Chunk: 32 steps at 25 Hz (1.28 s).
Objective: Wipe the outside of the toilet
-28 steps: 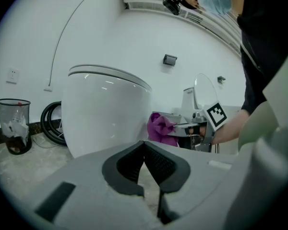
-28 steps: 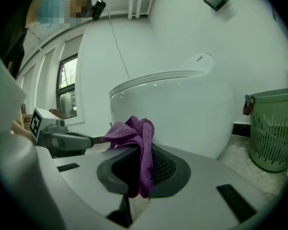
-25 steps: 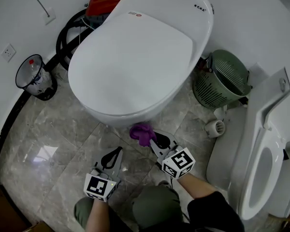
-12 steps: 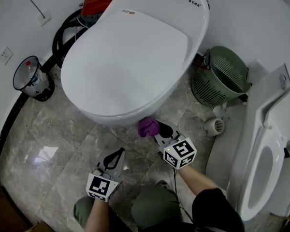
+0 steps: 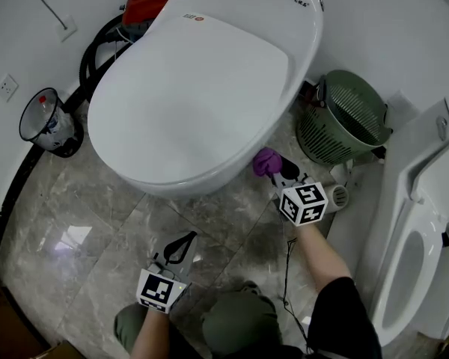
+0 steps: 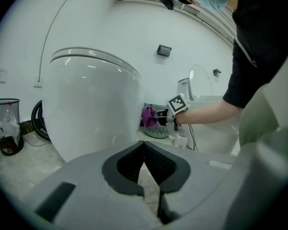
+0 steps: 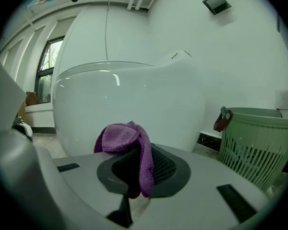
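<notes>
Toilet [image 5: 202,88]: white, lid down, fills centre and far scene. Green basket [image 5: 344,126] sits to its right, by the wall. R gripper [image 5: 278,169] is clamped on a purple cloth [image 5: 266,161]. The cloth is bunched at the jaw tips, low on the bowl's right side under the rim; contact w/ porcelain is not certain. L gripper [image 5: 187,239] has its jaws together, nothing between them, tips over the floor tiles near the toilet front. R gripper view shows the cloth [image 7: 127,140] draped down between the pads. L gripper view gives a side look at the cloth next to the bowl edge, basket behind. R forearm is stretched far-right; L hand is low by the knees.
</notes>
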### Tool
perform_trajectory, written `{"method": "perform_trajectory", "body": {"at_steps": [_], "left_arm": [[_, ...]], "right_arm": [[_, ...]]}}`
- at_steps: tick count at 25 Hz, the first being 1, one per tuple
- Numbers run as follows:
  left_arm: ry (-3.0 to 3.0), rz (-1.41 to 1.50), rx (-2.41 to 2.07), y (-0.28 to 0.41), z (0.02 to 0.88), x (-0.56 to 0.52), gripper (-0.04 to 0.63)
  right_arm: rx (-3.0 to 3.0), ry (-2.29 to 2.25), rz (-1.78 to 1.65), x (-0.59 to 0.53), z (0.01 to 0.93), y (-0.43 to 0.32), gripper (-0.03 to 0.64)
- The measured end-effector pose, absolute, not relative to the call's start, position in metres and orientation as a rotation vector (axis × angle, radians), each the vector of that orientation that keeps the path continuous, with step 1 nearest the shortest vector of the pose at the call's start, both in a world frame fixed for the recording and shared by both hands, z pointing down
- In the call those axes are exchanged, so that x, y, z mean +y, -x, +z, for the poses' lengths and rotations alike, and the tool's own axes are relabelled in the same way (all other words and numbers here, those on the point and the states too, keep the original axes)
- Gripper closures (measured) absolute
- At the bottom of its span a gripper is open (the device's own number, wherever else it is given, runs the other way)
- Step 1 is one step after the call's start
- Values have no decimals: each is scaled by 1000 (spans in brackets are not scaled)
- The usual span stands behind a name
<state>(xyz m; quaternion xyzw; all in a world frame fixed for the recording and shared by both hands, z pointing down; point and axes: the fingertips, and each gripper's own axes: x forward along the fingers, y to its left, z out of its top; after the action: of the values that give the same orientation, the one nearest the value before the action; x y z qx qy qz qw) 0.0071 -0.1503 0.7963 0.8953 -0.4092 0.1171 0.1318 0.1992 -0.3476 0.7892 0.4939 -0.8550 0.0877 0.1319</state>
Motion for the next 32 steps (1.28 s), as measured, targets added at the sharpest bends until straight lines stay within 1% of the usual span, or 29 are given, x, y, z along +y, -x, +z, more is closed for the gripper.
{"method": "perform_trajectory", "body": {"at_steps": [9,17,24,29,32], "left_arm": [[-2594,378,-1220,3,795,-150,592],[-2608,355,-1249,6,789,-155,592],[-2614,326,-1259,11,783,-155,592],[-2627,310,-1253,10,781,-154,592],[-2627,305,-1249,9,783,-156,592]], "right_arm": [[-2278,-1568,241,-425,789,-263,575],[-2064,-1860,425,-473,793,-314,575],[-2065,-1831,315,-441,789,-308,575],[-2162,-1731,266,-373,796,-286,575],[-2236,-1643,294,-324,811,-262,575]]}}
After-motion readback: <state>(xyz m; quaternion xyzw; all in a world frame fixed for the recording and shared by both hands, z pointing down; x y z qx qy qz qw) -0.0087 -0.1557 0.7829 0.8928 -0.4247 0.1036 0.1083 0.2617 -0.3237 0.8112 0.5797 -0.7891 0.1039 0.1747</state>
